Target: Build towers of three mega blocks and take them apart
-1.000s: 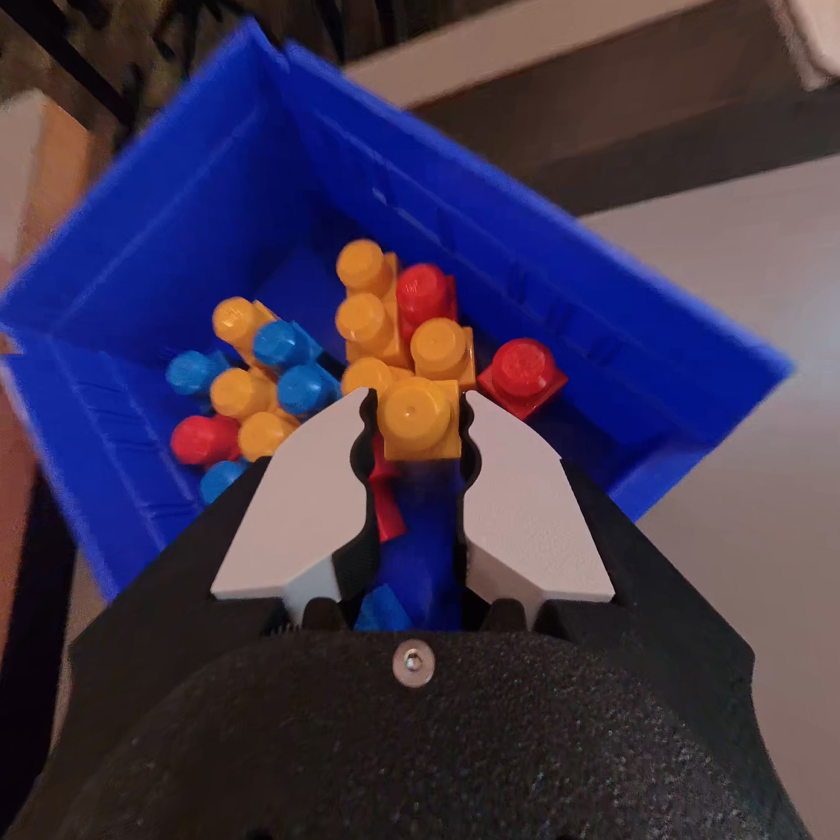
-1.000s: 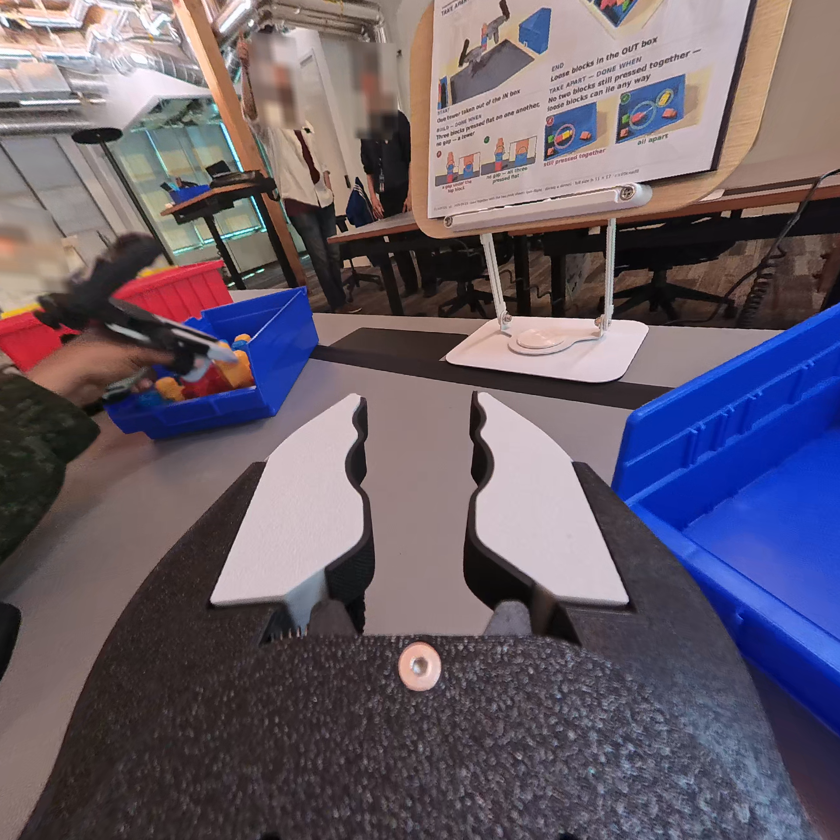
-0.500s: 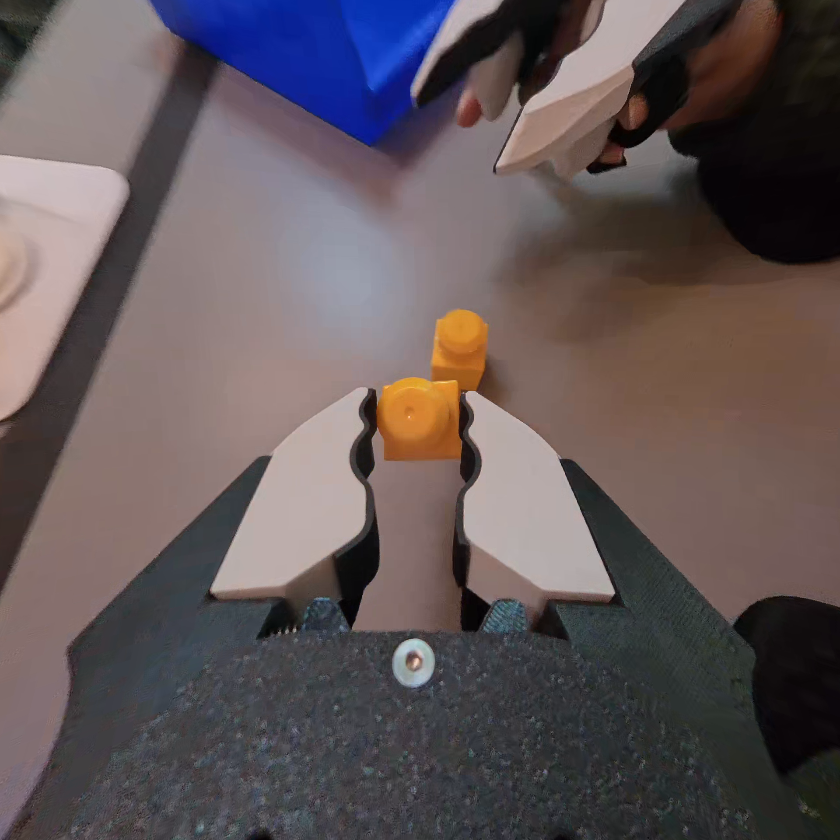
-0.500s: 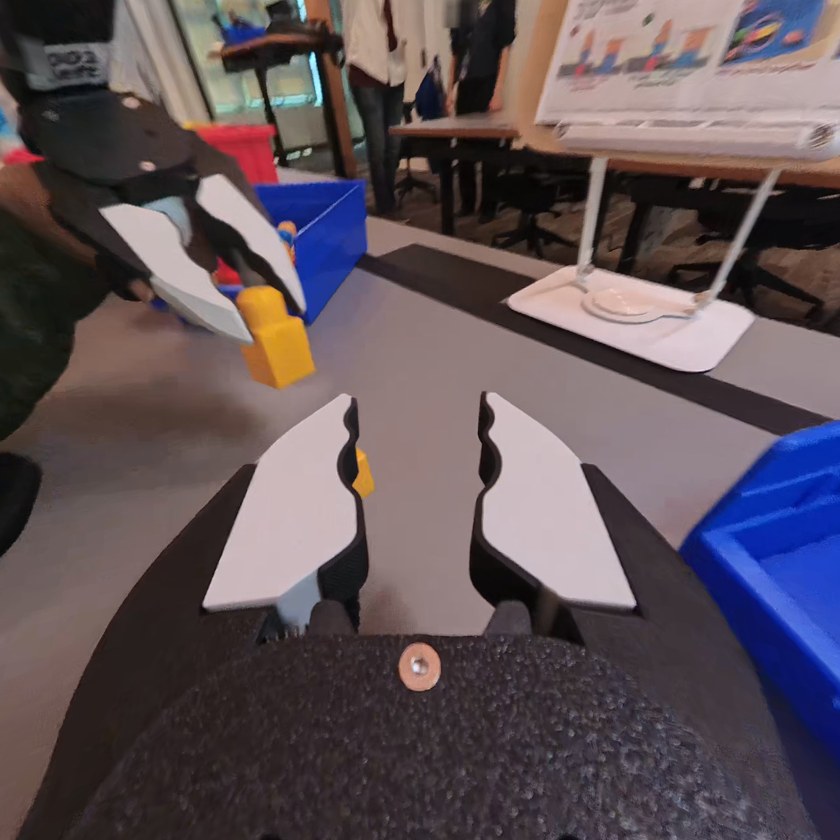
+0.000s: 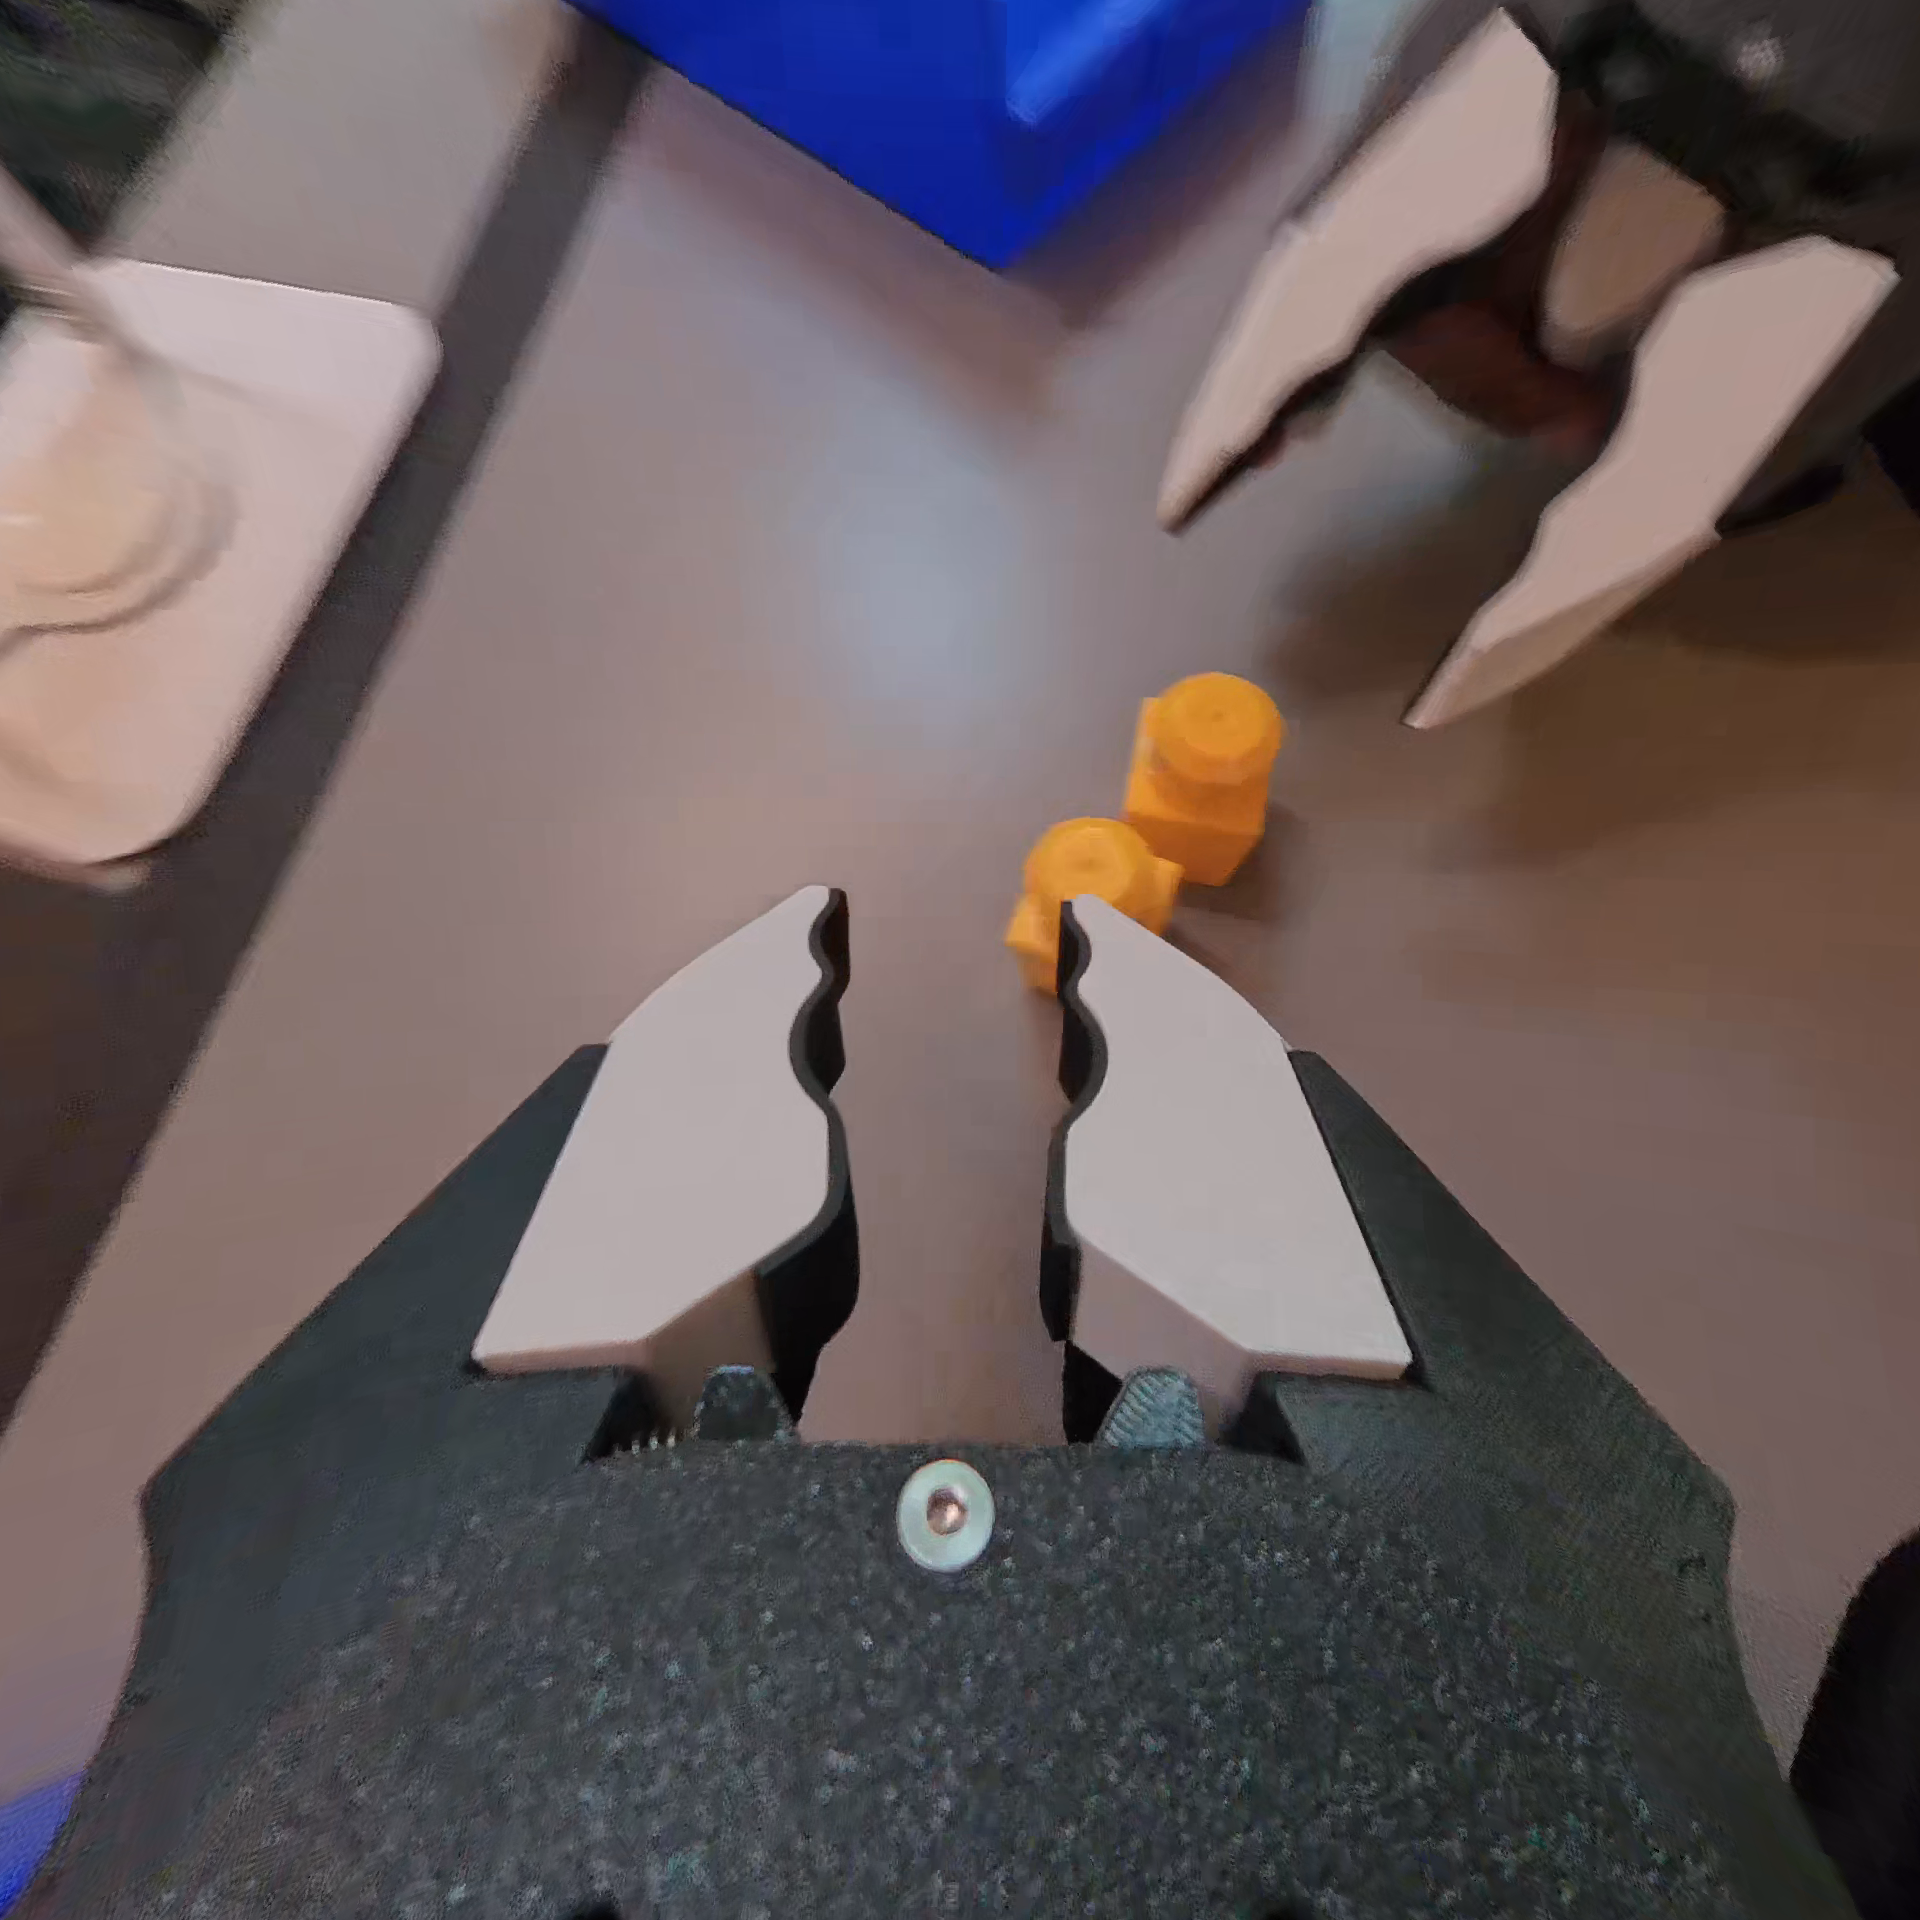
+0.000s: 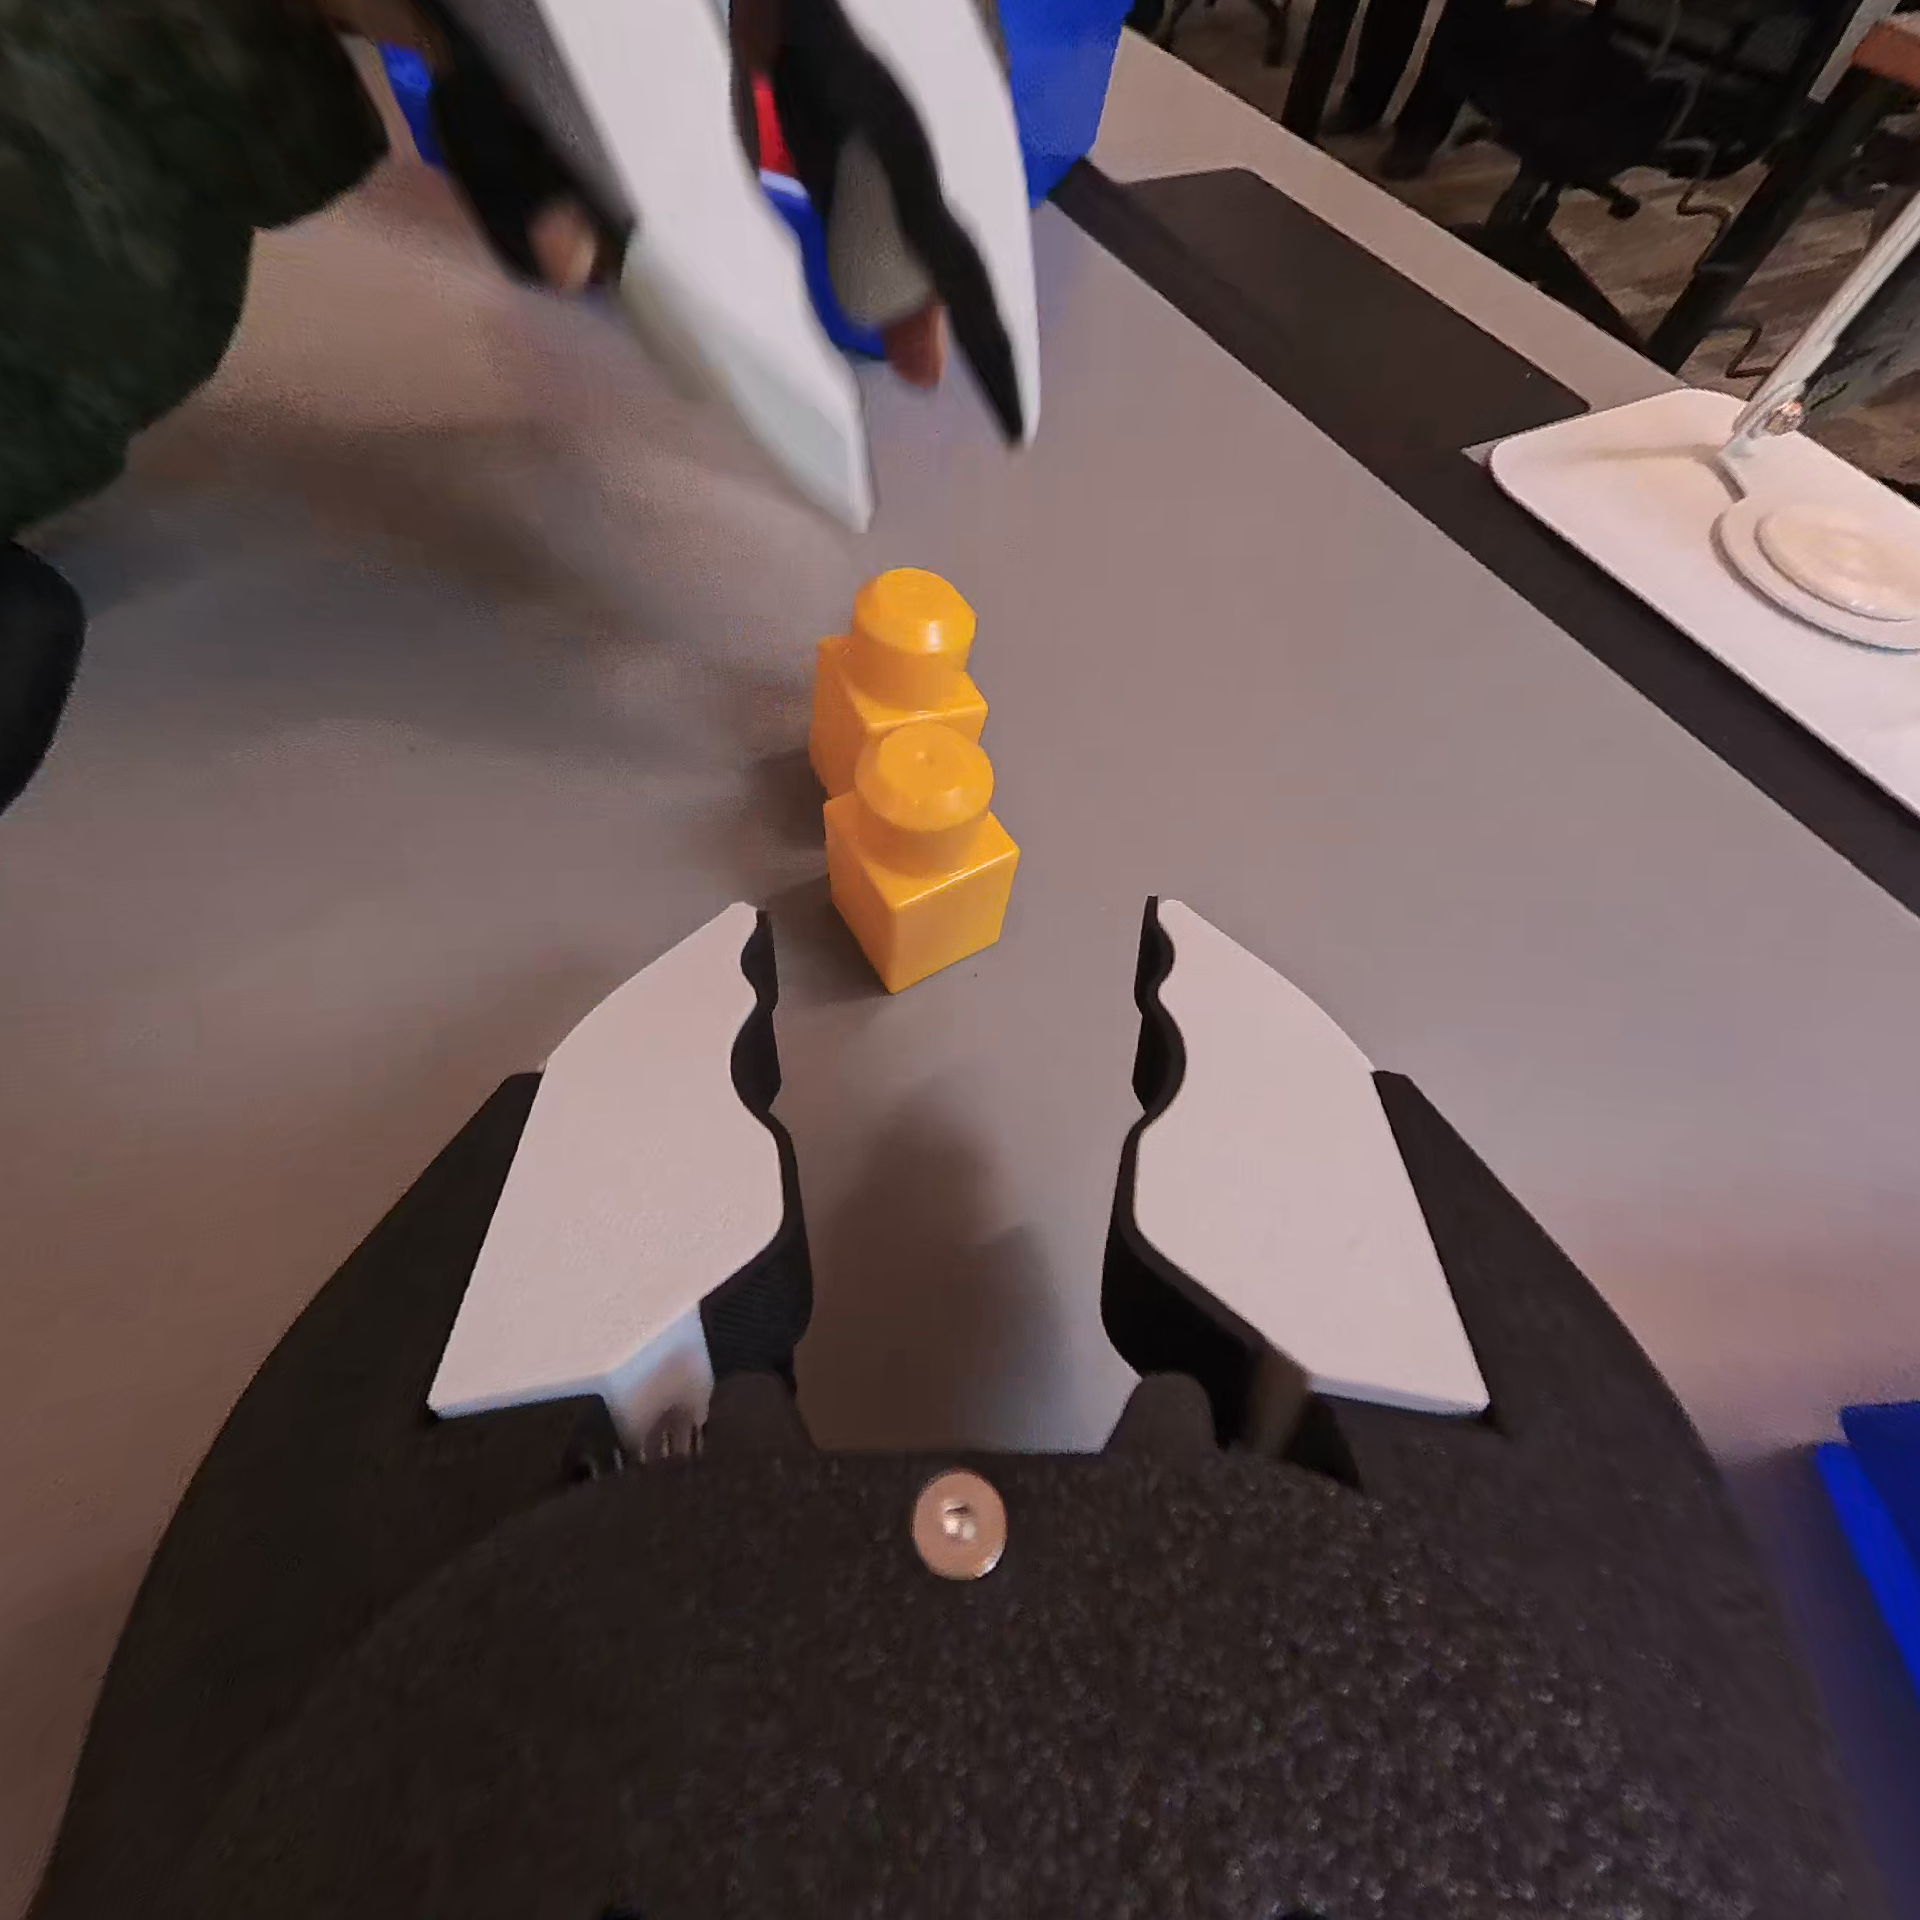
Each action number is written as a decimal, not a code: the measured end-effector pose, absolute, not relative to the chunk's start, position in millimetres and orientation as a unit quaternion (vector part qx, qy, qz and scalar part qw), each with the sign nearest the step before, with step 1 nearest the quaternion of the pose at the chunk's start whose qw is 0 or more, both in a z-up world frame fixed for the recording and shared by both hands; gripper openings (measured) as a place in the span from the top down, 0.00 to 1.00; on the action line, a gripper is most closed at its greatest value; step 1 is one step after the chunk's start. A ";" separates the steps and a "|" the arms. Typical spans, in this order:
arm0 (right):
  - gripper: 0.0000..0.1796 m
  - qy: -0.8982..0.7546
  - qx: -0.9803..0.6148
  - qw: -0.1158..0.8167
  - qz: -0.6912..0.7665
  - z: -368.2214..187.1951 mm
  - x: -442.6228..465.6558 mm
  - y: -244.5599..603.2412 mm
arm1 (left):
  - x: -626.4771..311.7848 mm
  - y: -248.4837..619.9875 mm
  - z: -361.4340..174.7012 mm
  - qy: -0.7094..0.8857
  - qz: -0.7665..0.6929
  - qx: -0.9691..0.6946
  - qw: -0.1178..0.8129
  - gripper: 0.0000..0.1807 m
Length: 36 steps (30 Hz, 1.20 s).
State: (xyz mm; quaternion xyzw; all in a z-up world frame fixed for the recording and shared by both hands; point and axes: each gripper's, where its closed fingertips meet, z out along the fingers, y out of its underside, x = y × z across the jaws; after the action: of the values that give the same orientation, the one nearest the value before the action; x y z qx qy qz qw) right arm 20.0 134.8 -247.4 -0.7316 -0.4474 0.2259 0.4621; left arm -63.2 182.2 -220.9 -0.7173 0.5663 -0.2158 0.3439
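Observation:
Two orange mega blocks stand side by side on the grey table (image 6: 1351, 831), studs up. In the right wrist view, one block (image 6: 920, 862) is just ahead of my open, empty right gripper (image 6: 953, 914), and the other block (image 6: 904, 665) is behind it. My left gripper (image 6: 940, 478) hangs above and beyond them with nothing between its fingers. In the left wrist view, my left gripper (image 5: 951, 914) is open with bare table between its pads. One orange block (image 5: 1091, 894) sits just past its right fingertip, the other (image 5: 1205, 790) farther on. The right gripper (image 5: 1299, 623) shows at upper right.
A blue bin (image 5: 935, 104) stands at the far side of the table and also shows in the right wrist view (image 6: 1060, 94). A second blue bin (image 6: 1870, 1507) is at my right. A white stand base (image 6: 1714, 540) sits beyond a black strip (image 6: 1351, 312). A person's sleeve (image 6: 125, 208) is at left. The left gripper's tips are roughly 11 centimetres from the right gripper's.
My left gripper carried an orange block out of the bin, set it next to the other orange block, let go and drew back. My right gripper opened wider and moved up to the blocks.

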 end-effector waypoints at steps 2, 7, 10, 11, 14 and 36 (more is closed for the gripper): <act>0.63 -0.445 -0.728 0.469 0.229 -243.9 19.1 134.7 | -90.7 202.9 -189.1 0.501 -0.210 -0.737 0.403 0.80; 0.64 -0.417 -0.719 0.499 0.244 -228.9 22.3 139.0 | -197.0 258.0 -116.6 0.228 -0.206 -0.756 0.578 0.84; 0.64 -0.398 -0.713 0.519 0.252 -219.4 26.0 142.4 | -250.4 272.9 -128.6 0.140 -0.177 -0.775 0.591 0.82; 0.64 -0.394 -0.712 0.523 0.253 -217.4 27.1 143.1 | -262.0 277.1 -142.1 0.136 -0.151 -0.788 0.581 0.81; 0.64 -0.389 -0.707 0.533 0.253 -213.1 28.8 144.0 | -271.7 285.3 -187.3 0.135 -0.138 -0.828 0.526 0.77; 0.67 -0.188 -0.650 0.717 0.168 -137.5 104.6 172.3 | -294.5 286.5 -165.7 0.139 0.063 -0.855 0.495 0.83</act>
State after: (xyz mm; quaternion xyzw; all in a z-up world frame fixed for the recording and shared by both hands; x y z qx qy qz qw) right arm 104.6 172.3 -137.5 -0.6500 -0.1881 0.1679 0.7169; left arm -294.5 286.5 -165.7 -0.8554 0.1386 0.0630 0.4950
